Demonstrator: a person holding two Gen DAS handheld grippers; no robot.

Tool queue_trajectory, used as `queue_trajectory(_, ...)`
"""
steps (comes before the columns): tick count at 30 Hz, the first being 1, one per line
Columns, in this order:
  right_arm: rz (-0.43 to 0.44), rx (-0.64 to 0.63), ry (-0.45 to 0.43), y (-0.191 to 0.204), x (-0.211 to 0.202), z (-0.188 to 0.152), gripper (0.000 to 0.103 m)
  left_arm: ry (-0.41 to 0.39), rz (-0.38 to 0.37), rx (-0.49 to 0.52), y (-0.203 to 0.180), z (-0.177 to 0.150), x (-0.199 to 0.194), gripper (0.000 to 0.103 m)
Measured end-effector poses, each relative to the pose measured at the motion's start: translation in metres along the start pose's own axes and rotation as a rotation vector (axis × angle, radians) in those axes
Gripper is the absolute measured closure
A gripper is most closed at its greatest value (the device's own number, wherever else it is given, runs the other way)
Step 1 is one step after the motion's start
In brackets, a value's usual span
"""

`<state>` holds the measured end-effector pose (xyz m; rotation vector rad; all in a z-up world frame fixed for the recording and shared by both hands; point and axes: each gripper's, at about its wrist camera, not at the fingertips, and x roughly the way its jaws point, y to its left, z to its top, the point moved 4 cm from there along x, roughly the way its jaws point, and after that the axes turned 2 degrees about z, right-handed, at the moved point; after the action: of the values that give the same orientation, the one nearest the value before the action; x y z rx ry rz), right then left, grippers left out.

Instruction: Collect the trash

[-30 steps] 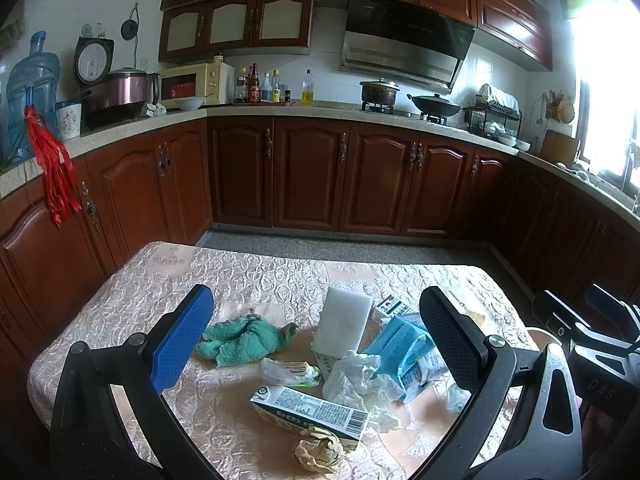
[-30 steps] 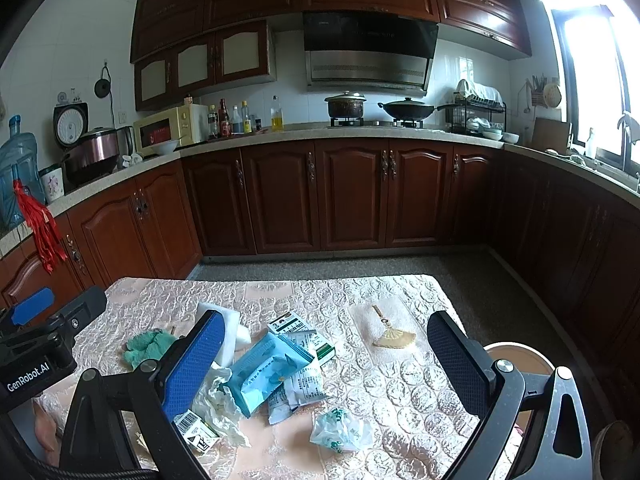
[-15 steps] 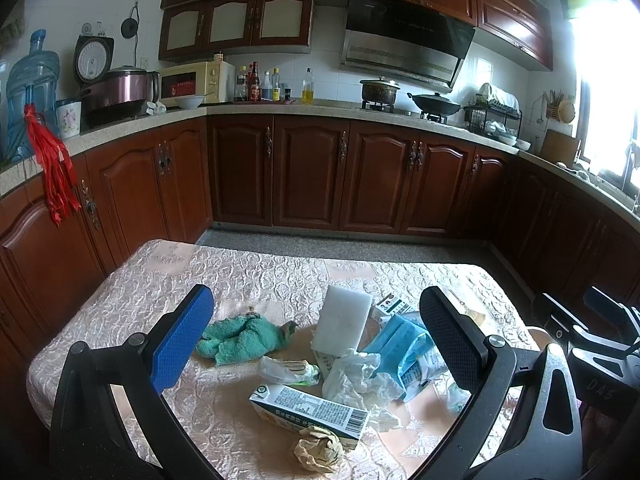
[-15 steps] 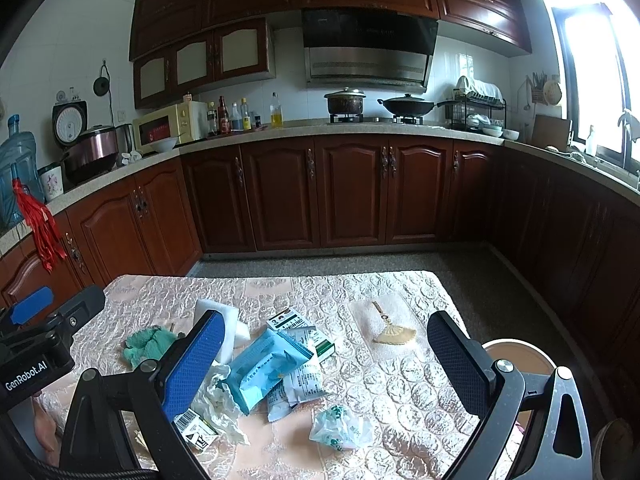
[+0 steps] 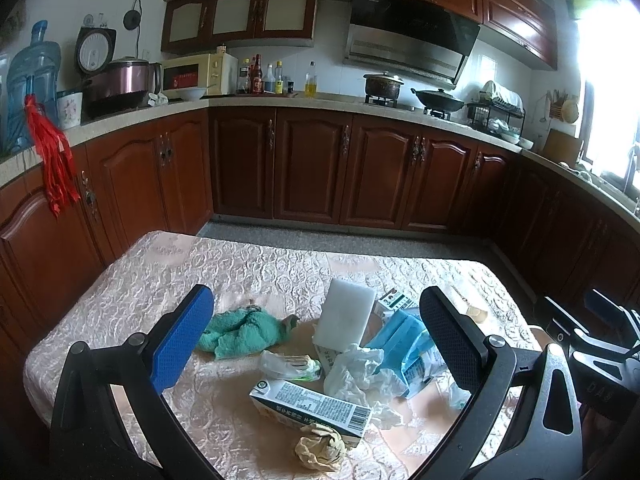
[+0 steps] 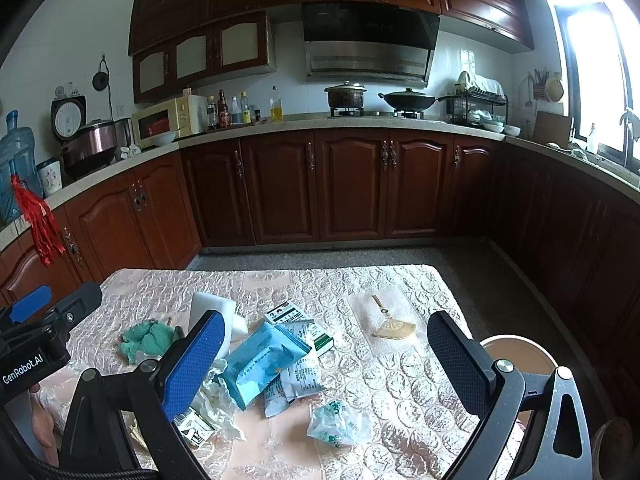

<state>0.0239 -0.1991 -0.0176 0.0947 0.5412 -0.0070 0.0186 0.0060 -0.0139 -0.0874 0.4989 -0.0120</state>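
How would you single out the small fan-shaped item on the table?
On the table, look right of the trash heap around the blue packet. The straw-coloured fan lies alone there, unlike the crumpled wrappers.

- Milk carton [image 5: 310, 406]: white and dark with a barcode, lying flat on its side, lower centre of the left wrist view.
- Crumpled brown paper ball [image 5: 320, 446]: touching the carton's near edge.
- White crumpled tissue [image 5: 360, 376]: just right of the carton.
- Blue wipes pack [image 6: 264, 360]: torn open, tilted, centre of the right wrist view (resting on small printed sachets [image 6: 298, 384]).
- Clear green-printed wrapper [image 6: 340, 424]: crumpled, alone at lower centre.
- Green-white box [image 6: 300, 326]: flat, behind the pack.
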Motion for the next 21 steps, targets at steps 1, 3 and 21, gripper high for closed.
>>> queue_trajectory(1,-0.001,-0.004,0.001,0.001,0.000,0.000,0.003,0.002,0.000,0.000,0.000,0.000,0.000,0.001)
queue_trajectory(3,0.000,-0.006,0.003,0.001,0.001,0.000,0.003,0.004,0.001,-0.002,0.000,0.000,0.000,0.001)
queue_trajectory(21,0.031,-0.010,0.074,-0.013,0.016,-0.007,0.003,0.110,-0.045,-0.036,0.039,0.006,0.017,0.001)
